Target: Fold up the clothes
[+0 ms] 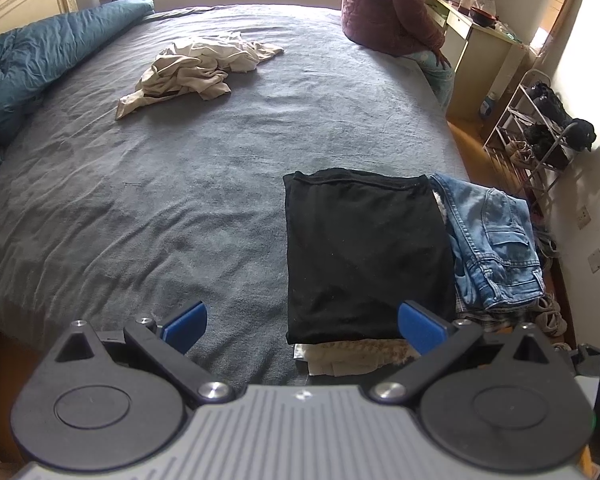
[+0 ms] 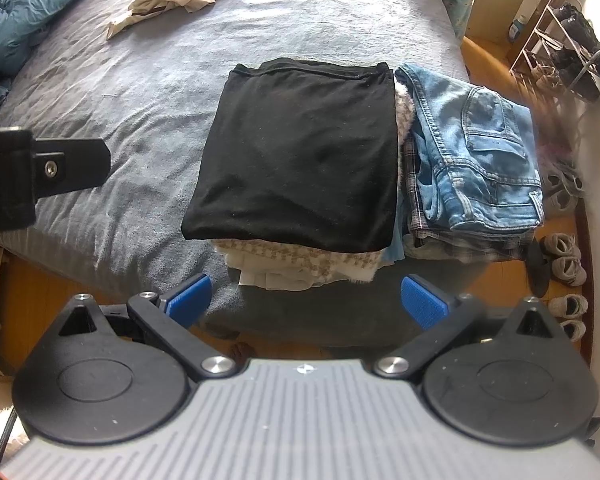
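The grey bed [image 1: 180,200] fills most of both views, its near edge running just ahead of my fingers. A rolled teal duvet [image 1: 40,56] lies along its far left side. A person in a quilted maroon jacket [image 1: 384,4] sits on the far right corner. Beside the bed at right stand a desk [image 1: 480,48] and a wire shoe rack [image 1: 540,132].

Far up the bed, well apart from both grippers, lies the crumpled beige garment [image 1: 196,70], unfolded.

At the near right corner of the bed sit two stacks, side by side and touching. The folded black garment [image 2: 300,152] tops the left stack, over a houndstooth piece [image 2: 300,258] and pale layers beneath. The folded jeans [image 2: 480,152] top the right stack, over a plaid piece [image 2: 410,184].

My left gripper [image 1: 302,326] hangs with its blue pads spread wide and nothing between them; the near edge of the black garment lies just ahead, toward my right pad [image 1: 420,326].

My right gripper [image 2: 306,300] is likewise spread wide and empty, above the bed's near edge, with the left stack's near edge directly ahead between the pad [image 2: 190,298] lines, not touching.
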`<state>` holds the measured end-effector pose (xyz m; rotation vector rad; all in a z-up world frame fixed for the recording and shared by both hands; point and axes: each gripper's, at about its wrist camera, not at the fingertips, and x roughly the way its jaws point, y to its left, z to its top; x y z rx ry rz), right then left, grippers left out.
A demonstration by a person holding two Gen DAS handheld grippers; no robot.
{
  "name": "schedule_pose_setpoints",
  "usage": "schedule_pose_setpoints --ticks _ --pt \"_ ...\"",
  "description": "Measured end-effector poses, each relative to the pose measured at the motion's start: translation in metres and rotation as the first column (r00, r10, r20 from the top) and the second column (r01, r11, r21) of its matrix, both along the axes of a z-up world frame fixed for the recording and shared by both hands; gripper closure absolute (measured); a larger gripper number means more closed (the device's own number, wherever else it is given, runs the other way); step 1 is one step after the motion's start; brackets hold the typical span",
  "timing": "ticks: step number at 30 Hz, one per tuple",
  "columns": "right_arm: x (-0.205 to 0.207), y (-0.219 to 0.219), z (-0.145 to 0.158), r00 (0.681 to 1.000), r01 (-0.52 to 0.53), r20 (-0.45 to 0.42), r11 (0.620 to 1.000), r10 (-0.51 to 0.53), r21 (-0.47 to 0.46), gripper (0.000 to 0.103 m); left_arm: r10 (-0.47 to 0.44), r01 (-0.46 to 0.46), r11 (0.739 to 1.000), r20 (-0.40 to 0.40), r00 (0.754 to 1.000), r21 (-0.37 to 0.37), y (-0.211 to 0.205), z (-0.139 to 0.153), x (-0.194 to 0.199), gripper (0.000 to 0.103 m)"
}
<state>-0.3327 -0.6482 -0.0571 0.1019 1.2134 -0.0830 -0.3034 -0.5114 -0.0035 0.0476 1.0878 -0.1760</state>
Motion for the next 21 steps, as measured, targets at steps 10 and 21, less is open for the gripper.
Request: schedule_pose_setpoints --ticks 10,21 --pt "0.004 -0.001 0.0 1.0 0.0 -0.007 1.0 0.0 -0.012 0.001 0.01 -0.01 1.0 -0.013 1.0 -0.01 0.002 -0.005 0.004 0.001" --pt "0.01 -0.001 -0.002 1.0 -0.004 -0.012 1.0 0.004 -0.021 0.001 0.016 -0.017 1.0 -0.027 1.0 -0.01 0.001 -0.009 0.011 0.001"
